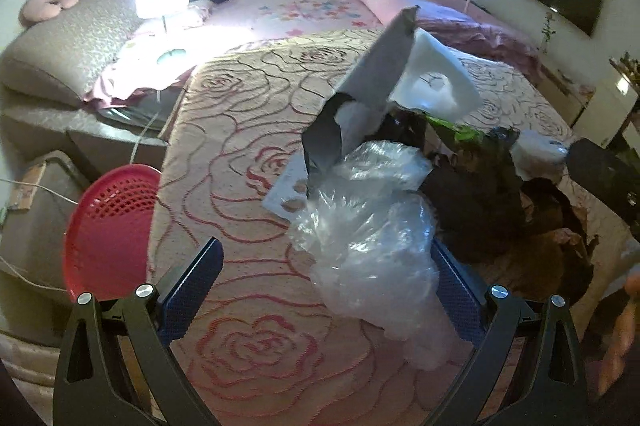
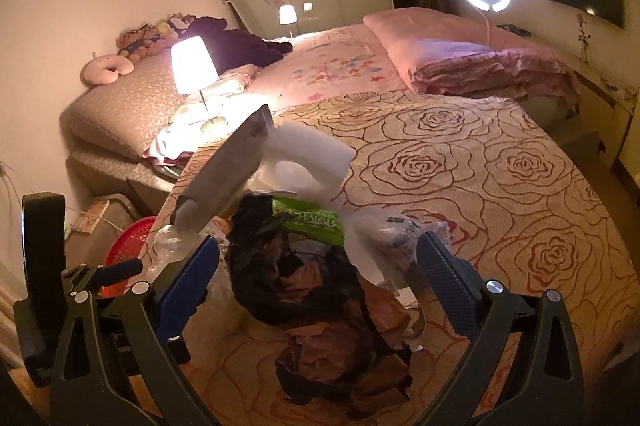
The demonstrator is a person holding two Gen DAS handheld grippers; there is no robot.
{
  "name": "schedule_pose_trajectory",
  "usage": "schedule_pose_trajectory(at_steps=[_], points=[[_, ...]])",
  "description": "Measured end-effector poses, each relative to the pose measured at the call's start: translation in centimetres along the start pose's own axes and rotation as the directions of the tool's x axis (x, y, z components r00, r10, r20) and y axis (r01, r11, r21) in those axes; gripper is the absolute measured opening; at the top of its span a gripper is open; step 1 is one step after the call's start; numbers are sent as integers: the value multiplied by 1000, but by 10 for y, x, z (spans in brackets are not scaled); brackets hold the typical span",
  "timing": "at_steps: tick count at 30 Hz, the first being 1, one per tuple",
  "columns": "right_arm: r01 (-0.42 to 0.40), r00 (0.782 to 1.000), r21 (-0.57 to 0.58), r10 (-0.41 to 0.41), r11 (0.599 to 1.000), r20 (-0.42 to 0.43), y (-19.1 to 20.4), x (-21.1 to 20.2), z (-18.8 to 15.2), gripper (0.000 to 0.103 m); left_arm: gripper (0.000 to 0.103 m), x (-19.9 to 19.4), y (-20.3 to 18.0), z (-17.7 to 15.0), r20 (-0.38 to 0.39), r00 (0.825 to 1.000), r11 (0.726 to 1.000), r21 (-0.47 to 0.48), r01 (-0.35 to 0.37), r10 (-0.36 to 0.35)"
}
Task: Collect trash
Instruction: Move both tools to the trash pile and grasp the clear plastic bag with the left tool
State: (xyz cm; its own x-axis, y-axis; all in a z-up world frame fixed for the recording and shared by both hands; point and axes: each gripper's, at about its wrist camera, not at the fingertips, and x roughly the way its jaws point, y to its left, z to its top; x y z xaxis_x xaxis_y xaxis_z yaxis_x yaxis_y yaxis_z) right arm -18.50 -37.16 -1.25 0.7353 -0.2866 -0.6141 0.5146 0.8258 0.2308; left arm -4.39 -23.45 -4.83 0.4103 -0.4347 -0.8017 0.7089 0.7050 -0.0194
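From the left wrist, the left gripper [image 1: 326, 268] hangs over a bed cover with big roses [image 1: 240, 185]. Its 2 blue fingers [image 1: 196, 290] are spread wide and grasp nothing. A crinkly clear plastic bag [image 1: 372, 226] lies between them, nearer the right finger. Past it sit a gray card piece [image 1: 376, 73], a white foam block [image 1: 432, 81] and some dark crumpled paper [image 1: 480, 193]. A red basket [image 1: 108, 226] stands low beside the bed, off to the left.

From the right wrist, the right gripper [image 2: 318, 278] is spread wide too, with nothing in it. The black and brown paper wad [image 2: 320, 298] lies right between its fingers. A green wrapper [image 2: 312, 222] and a white packet [image 2: 388, 226] sit just behind it.

All this trash looks very light and soft. The clear bag is probably slippery and will squash flat, so pinch a thick bunched fold in its middle. The paper wad should crush easily; grab its fat center. The foam may snap if squeezed hard. The red basket is probably where it all goes.
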Motion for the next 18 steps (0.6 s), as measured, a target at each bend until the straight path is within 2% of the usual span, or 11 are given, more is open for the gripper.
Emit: schedule_pose_trajectory(at_steps=[3, 6, 8, 10, 14, 18], points=[[-3, 1000, 5, 3, 1000, -4, -1, 2, -2, 96, 93, 0, -2, -2, 10, 1000, 1000, 4, 24, -24], [-9, 1000, -2, 9, 1000, -8, 0, 3, -4, 96, 71, -2, -3, -3, 4, 994, 993, -20, 113, -113], [-13, 1000, -11, 12, 1000, -12, 2, 4, -5, 96, 52, -5, -4, -3, 14, 988, 988, -20, 151, -151], [-14, 1000, -14, 14, 1000, -12, 2, 4, -6, 96, 44, -9, -7, -5, 28, 987, 987, -2, 160, -159], [-15, 1000, -17, 15, 1000, -12, 3, 5, -7, 96, 37, -16, -5, -9, 46, 985, 986, 0, 167, -167], [-16, 1000, -32, 16, 999, -12, 8, 4, -6, 96, 37, -27, 9, -11, 71, 985, 986, -34, 162, -160]])
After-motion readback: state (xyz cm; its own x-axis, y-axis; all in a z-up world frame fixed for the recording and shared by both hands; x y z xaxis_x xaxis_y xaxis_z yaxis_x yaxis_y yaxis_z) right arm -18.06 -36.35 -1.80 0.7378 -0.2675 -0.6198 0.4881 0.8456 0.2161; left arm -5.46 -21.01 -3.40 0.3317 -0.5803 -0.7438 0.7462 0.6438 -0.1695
